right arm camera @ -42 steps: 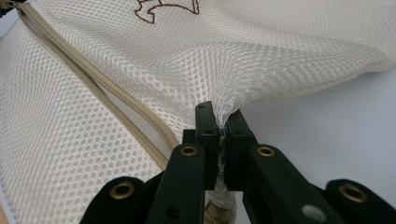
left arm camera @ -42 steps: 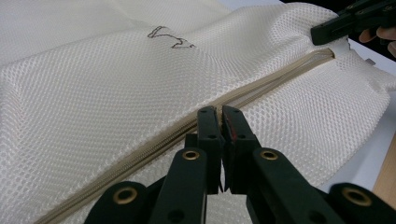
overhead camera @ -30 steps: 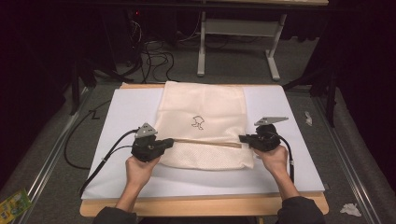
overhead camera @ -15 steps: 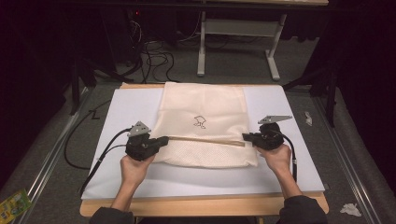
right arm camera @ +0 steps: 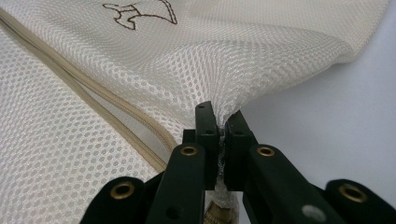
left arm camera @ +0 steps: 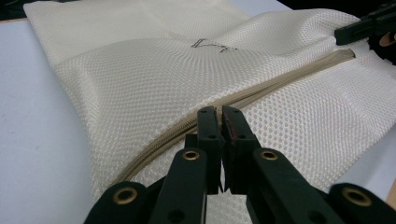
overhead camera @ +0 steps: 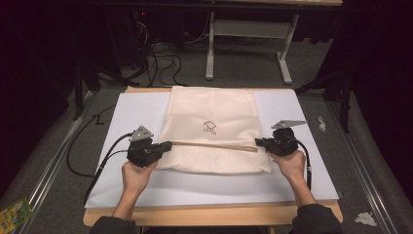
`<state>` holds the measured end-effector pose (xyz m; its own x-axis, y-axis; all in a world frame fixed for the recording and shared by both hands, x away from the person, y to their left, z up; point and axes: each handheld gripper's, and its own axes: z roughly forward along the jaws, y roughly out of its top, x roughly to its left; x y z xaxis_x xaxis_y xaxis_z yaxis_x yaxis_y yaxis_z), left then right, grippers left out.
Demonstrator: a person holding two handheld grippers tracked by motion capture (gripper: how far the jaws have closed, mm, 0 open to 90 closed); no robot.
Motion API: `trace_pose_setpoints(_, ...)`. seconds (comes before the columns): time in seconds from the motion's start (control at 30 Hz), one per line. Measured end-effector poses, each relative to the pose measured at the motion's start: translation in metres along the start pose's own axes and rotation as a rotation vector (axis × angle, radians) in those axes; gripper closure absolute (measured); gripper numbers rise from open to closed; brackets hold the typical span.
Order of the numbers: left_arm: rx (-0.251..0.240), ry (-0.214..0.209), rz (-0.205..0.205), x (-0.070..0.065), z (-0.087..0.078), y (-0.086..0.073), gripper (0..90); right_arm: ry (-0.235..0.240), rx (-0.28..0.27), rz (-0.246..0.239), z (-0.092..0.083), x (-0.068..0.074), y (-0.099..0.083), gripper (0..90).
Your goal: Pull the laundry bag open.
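While you hold the cream mesh laundry bag with a tan zipper [overhead camera: 214, 131] by its two side edges, it lies flat on the white sheet covering the wooden table [overhead camera: 302, 185], its near part drawn toward you. Your left gripper [overhead camera: 165, 145] is clamped tight on the bag's left edge, right at the zipper's end; in the left gripper view its jaws meet with mesh beneath them. Your right gripper [overhead camera: 259, 142] is likewise pinched shut on the fabric of the opposite edge, and the right gripper view shows mesh bunched between the pads [right arm camera: 212, 128]. Holding both ends at the zipper line [left arm camera: 280, 79] keeps that seam taut and straight across the bag, which, I judge, lets you fold or shift it evenly. A small brown embroidered emblem [overhead camera: 210, 127] sits just behind the zipper, facing up, so you can check the bag stays square.
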<state>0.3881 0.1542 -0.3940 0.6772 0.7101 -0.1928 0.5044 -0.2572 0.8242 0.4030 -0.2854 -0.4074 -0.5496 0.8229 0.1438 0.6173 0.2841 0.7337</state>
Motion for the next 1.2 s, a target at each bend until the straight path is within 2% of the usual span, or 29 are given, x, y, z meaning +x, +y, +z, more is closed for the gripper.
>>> trace_pose_setpoints(0.47, -0.013, 0.028, -0.021, 0.010, -0.009, -0.001, 87.5, -0.019, -0.009, 0.001, -0.002, -0.006, -0.001, 88.8)
trace_pose_setpoints(0.87, -0.013, 0.072, -0.031, 0.020, -0.020, 0.000, 87.5, -0.048, -0.022, 0.040, -0.007, -0.018, -0.005, 88.8)
trace_pose_setpoints(1.2, 0.002, 0.099, -0.040, 0.028, -0.020, -0.010, 87.6, -0.060, -0.024, 0.048, -0.007, -0.022, -0.007, 88.8)
